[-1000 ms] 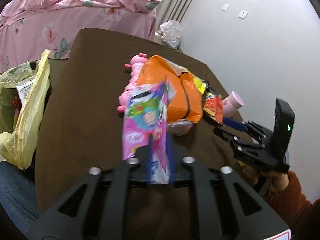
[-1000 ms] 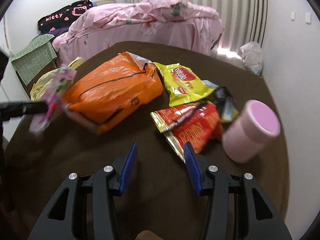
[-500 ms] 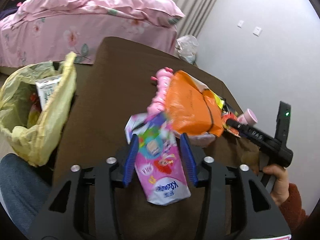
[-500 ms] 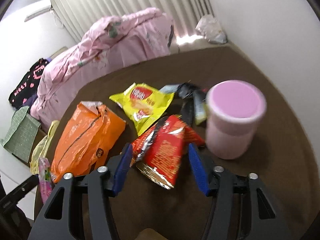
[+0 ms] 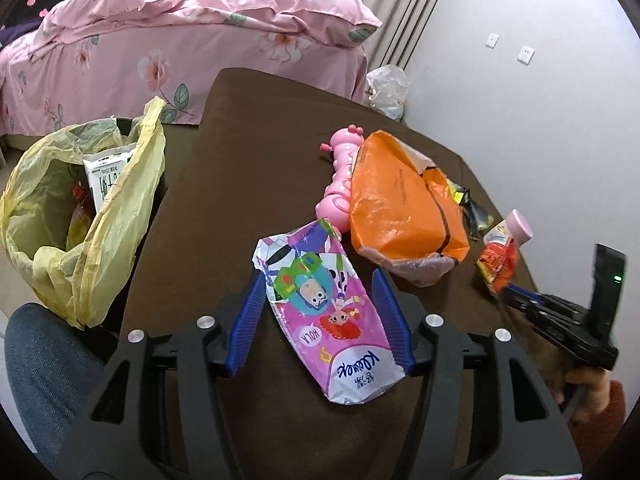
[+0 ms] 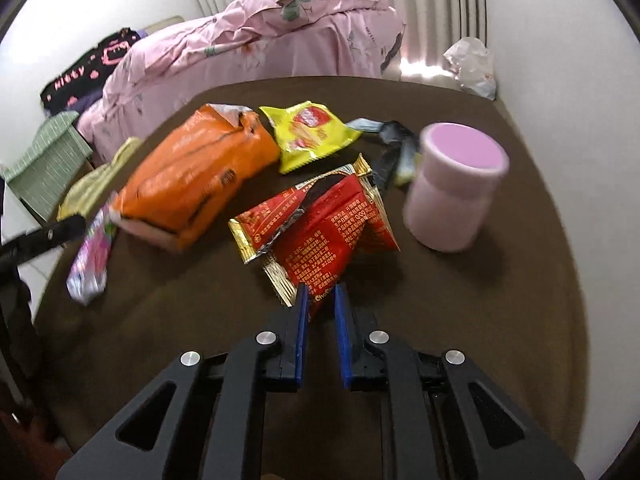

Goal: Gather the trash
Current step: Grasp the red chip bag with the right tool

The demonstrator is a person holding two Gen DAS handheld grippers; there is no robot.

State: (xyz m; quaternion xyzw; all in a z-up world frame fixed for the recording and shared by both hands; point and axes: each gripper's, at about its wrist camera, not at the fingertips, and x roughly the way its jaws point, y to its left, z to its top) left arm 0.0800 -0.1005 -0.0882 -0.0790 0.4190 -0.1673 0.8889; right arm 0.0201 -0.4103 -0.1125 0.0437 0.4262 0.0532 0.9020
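Observation:
A pink Kleenex tissue pack (image 5: 324, 308) lies flat on the brown table (image 5: 248, 168) between the fingers of my left gripper (image 5: 319, 276). Its jaws are opening and the pads do not press the pack. My right gripper (image 6: 321, 287) is shut on the near corner of a red snack wrapper (image 6: 320, 236), which looks slightly lifted. A second red and gold wrapper (image 6: 264, 224) lies partly under it. An orange bag (image 6: 192, 184), a yellow snack bag (image 6: 308, 132) and dark wrappers (image 6: 392, 148) lie behind it.
A yellow trash bag (image 5: 80, 220) with some trash inside hangs open off the table's left edge. A pink lidded cup (image 6: 456, 188) stands right of the red wrapper. A pink toy (image 5: 342, 172) lies behind the orange bag. A pink-covered bed (image 5: 180, 40) stands beyond the table.
My left gripper let go of the tissue pack, which now lies flat between its widened fingers. My right gripper moved in on the red wrapper and shut on its corner.

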